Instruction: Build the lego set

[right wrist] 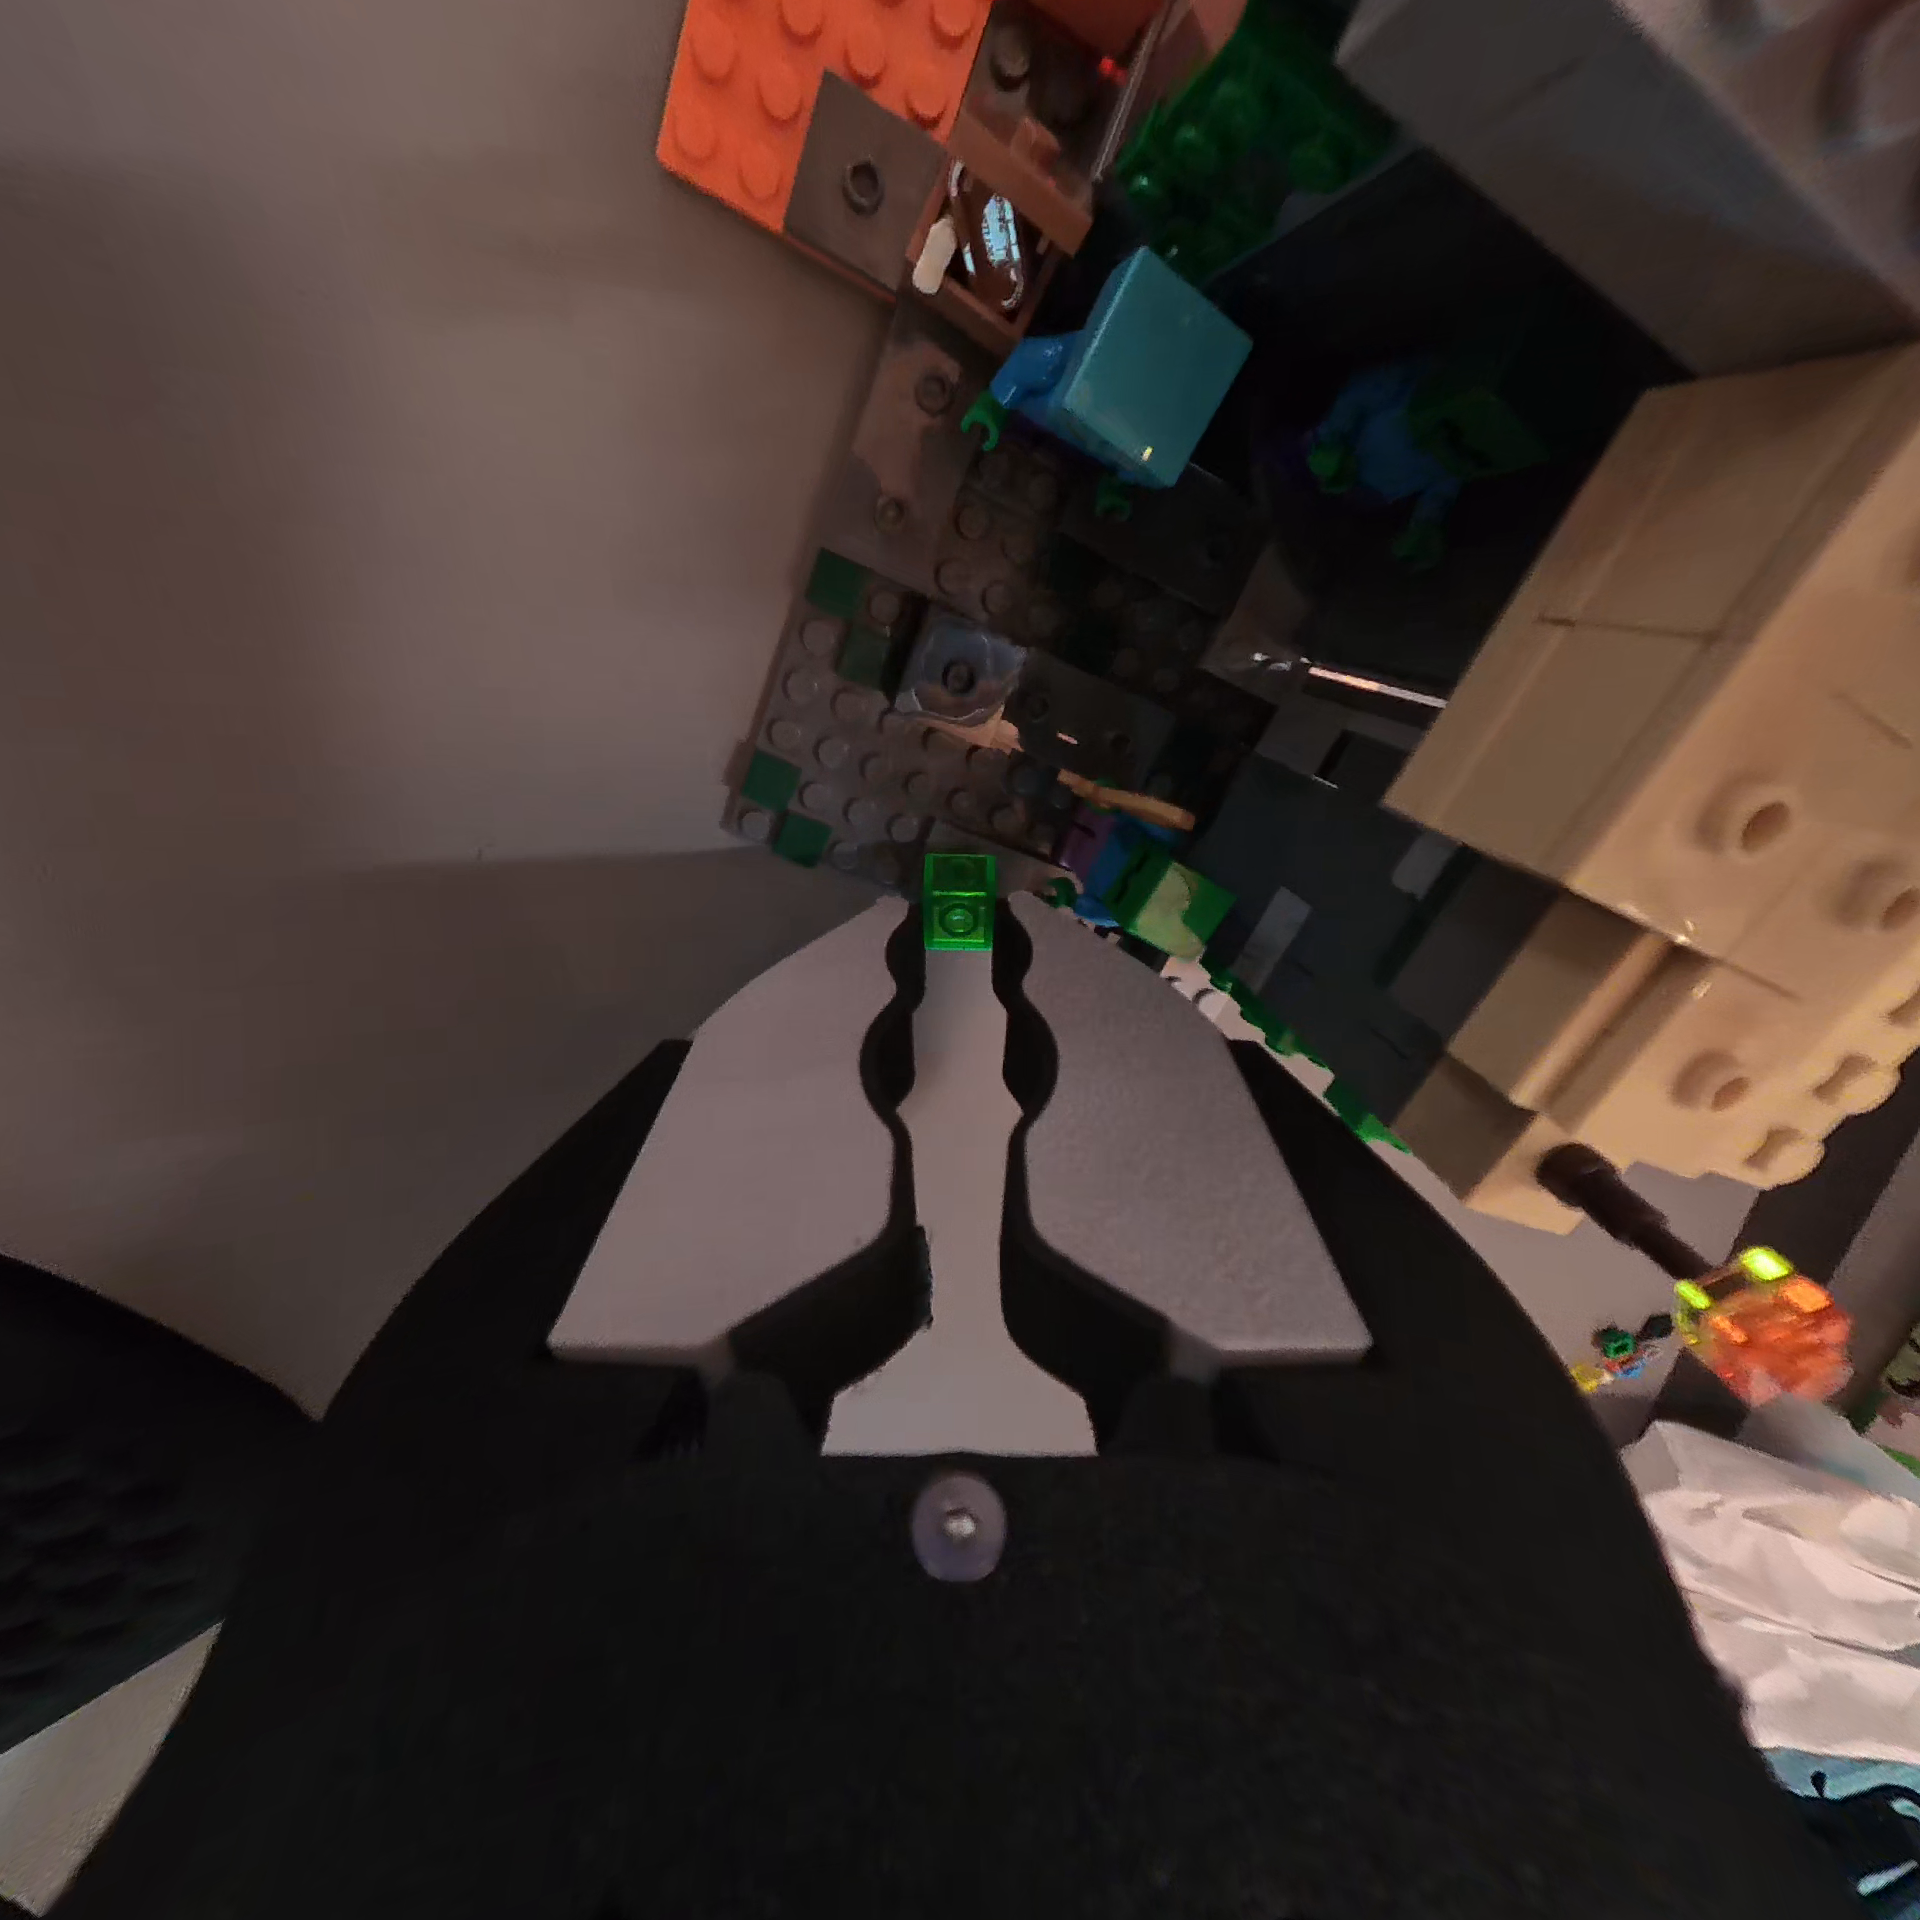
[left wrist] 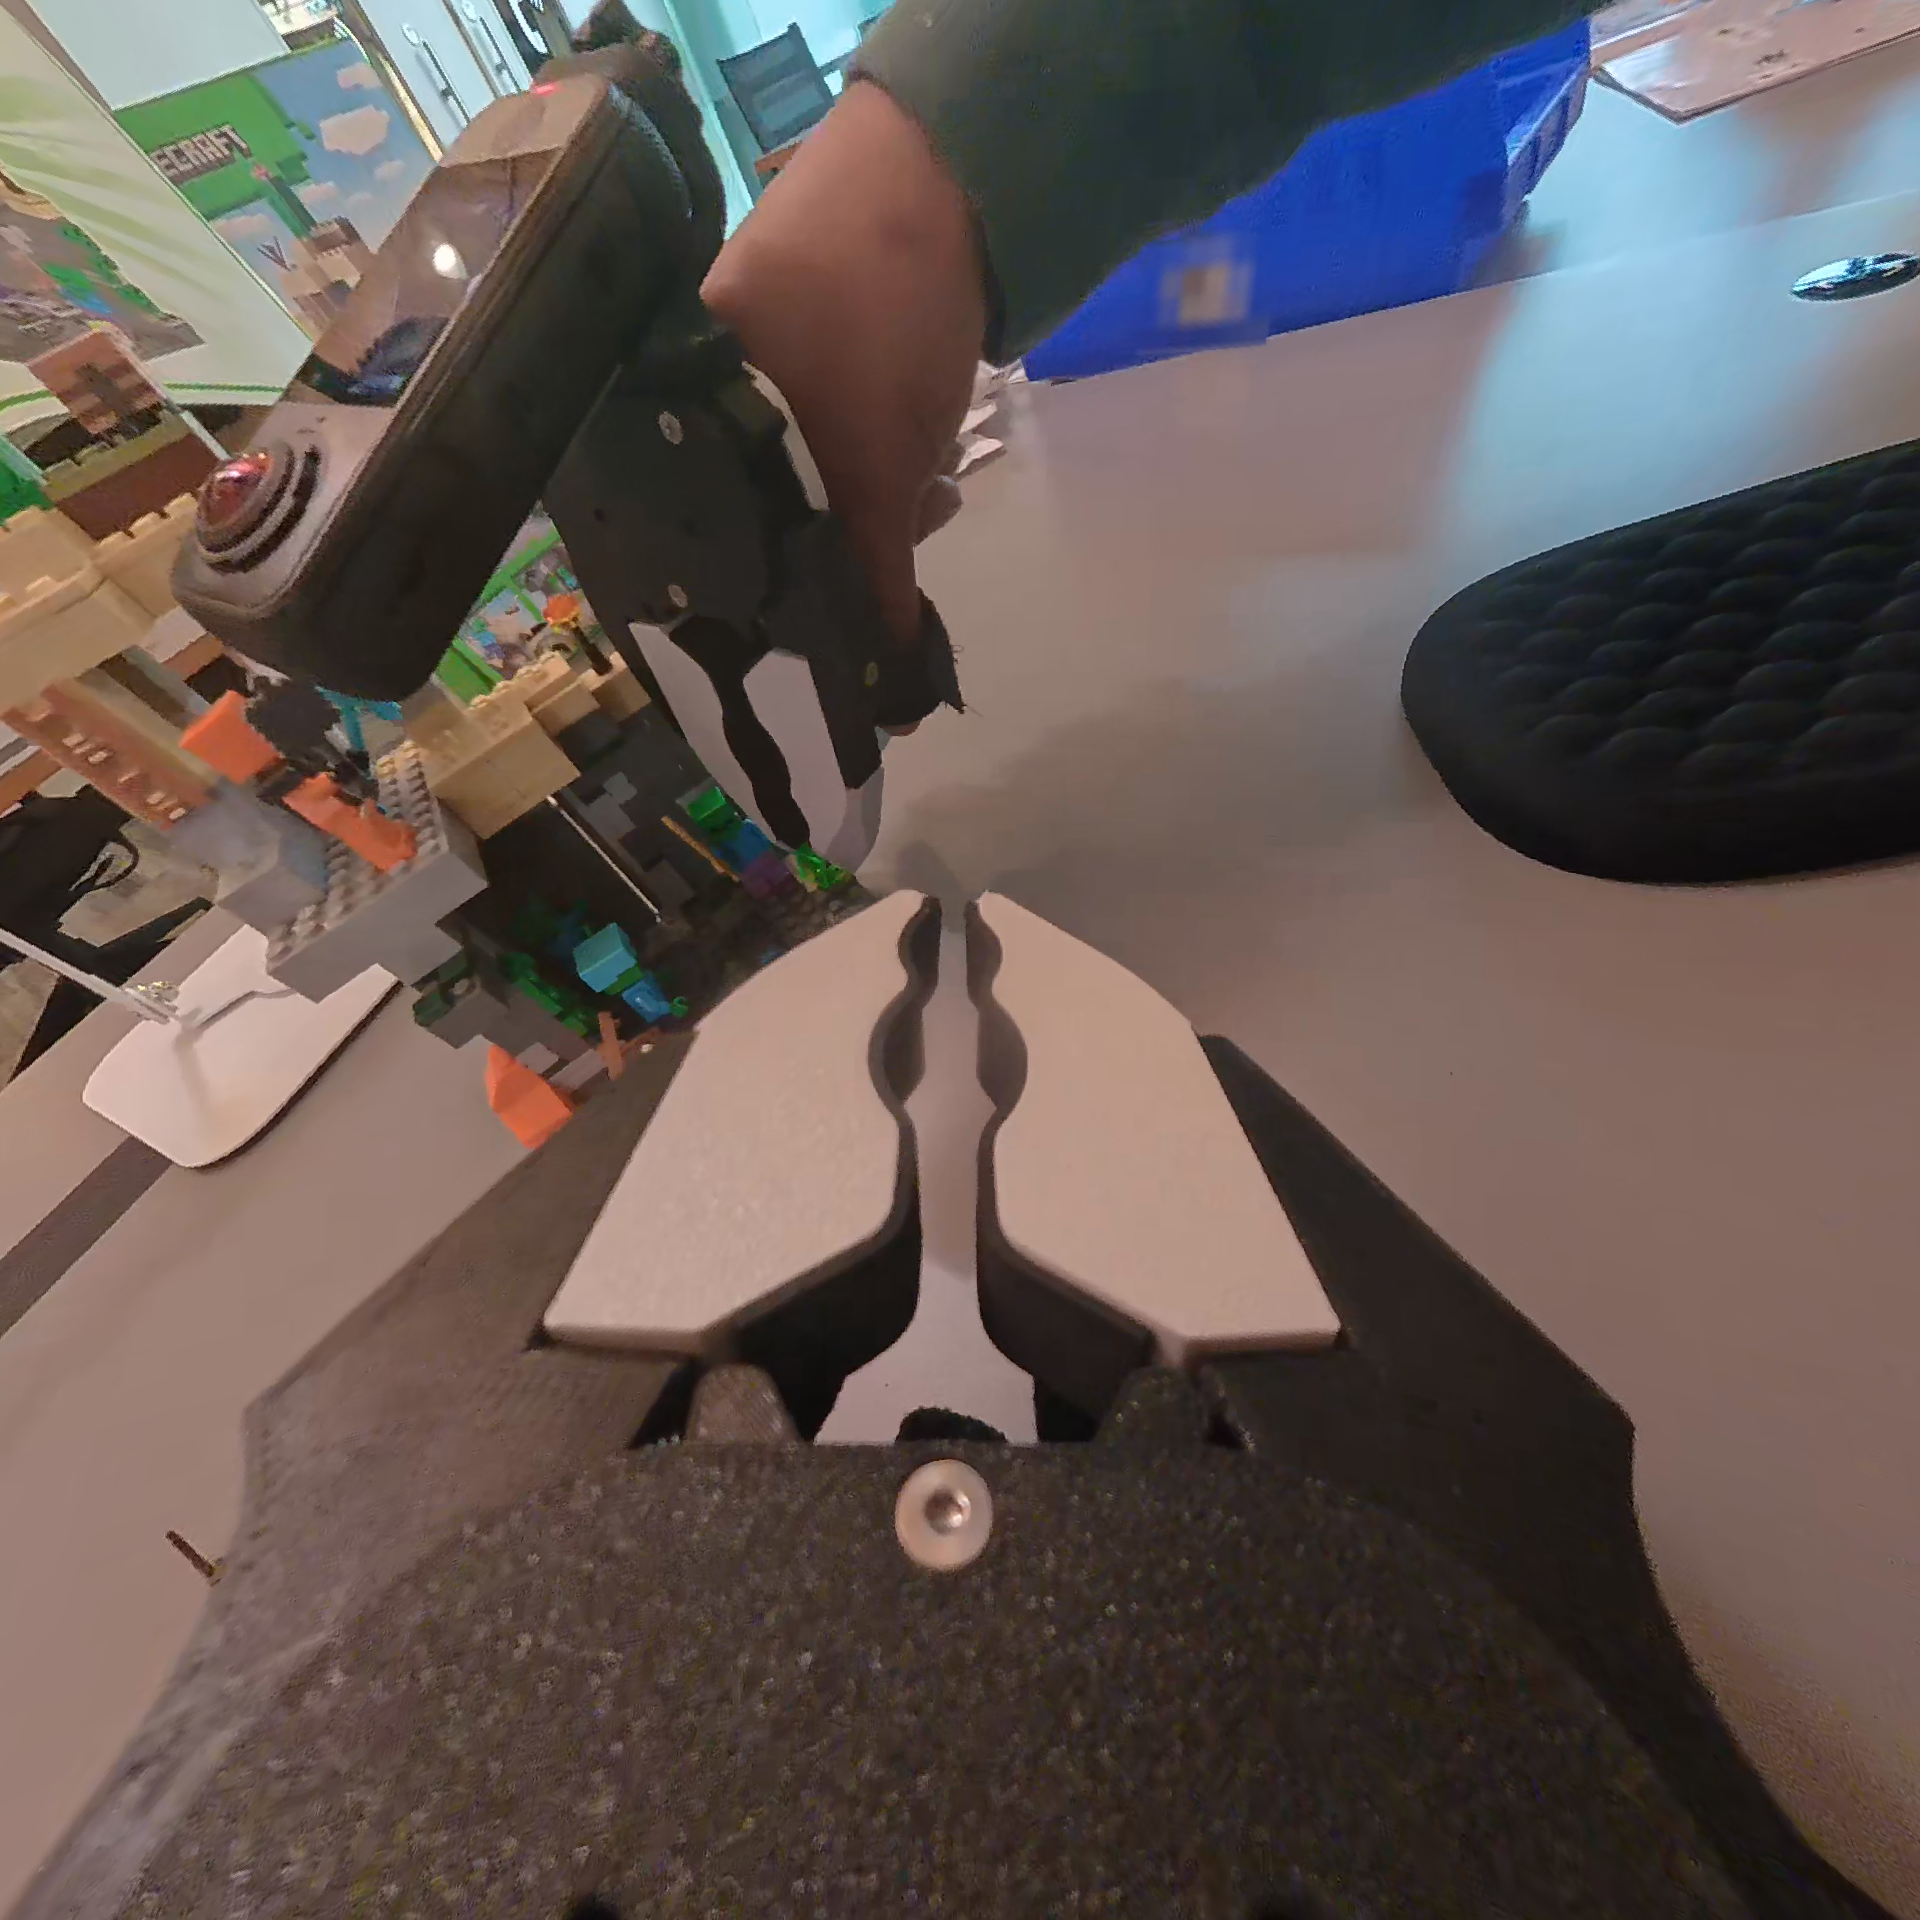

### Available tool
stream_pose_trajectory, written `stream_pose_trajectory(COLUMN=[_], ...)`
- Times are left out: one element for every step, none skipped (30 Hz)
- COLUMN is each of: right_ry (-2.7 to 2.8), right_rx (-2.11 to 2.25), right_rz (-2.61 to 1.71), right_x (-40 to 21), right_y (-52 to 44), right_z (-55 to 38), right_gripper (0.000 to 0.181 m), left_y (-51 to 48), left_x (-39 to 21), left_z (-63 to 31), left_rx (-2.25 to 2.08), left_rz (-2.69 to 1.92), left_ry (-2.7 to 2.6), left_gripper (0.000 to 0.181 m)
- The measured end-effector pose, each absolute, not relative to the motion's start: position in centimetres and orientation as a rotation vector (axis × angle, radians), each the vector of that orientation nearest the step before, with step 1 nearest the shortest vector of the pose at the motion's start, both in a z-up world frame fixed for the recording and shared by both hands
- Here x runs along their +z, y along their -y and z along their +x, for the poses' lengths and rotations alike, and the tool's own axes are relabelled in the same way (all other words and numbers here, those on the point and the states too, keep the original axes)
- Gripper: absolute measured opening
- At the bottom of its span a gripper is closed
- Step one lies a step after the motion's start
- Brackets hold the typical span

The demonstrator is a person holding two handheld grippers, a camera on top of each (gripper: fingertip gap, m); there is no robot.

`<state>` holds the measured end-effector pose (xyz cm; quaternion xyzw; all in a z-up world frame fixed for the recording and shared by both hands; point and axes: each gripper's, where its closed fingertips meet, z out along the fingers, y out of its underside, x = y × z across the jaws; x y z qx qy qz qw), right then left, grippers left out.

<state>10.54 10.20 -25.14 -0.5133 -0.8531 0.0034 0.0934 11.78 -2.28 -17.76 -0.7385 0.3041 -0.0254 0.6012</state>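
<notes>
Pretty far along by the look of it: a big chunk of the lego build [left wrist: 436, 831] is already put together on the desk [left wrist: 1247, 831], with tan blocks stacked up top, a grey studded platform with orange bits, and little green and blue figures tucked underneath. A small translucent green piece [right wrist: 958, 902] is clamped in the tips of the right claw [right wrist: 958, 925], and it's being held right at the edge of the dark studded baseplate [right wrist: 935, 727], so this one is probably about to be pressed on there, though it isn't seated yet. The left claw [left wrist: 951, 914] is held back over bare desk with its tips nearly together and nothing pinched between them. A few tiny loose bits [right wrist: 1616, 1356] can be made out on the desk near a translucent orange part [right wrist: 1766, 1330], so some building is likely left
</notes>
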Motion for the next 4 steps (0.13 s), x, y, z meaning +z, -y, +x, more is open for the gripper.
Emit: stream_pose_trajectory(right_ry=[2.538, 2.545, 2.548, 2.549], right_rx=[0.01, 0.007, -0.001, -0.01], right_rz=[-1.526, -1.526, -1.524, -1.517], right_x=[-25.15, -25.15, -25.15, -25.14], right_y=[-10.21, -10.23, -10.25, -10.28], right_z=[10.5, 10.48, 10.44, 10.42], right_gripper=[0.012, 0.012, 0.012, 0.012], left_y=[2.28, 2.28, 2.29, 2.29], left_x=[-17.78, -17.8, -17.79, -17.78], left_z=[11.79, 11.81, 11.81, 11.8], left_rx=[-0.061, -0.062, -0.064, -0.066], left_rz=[-1.712, -1.713, -1.713, -1.713], left_ry=[-0.705, -0.705, -0.705, -0.704], left_gripper=[0.004, 0.004, 0.004, 0.004])
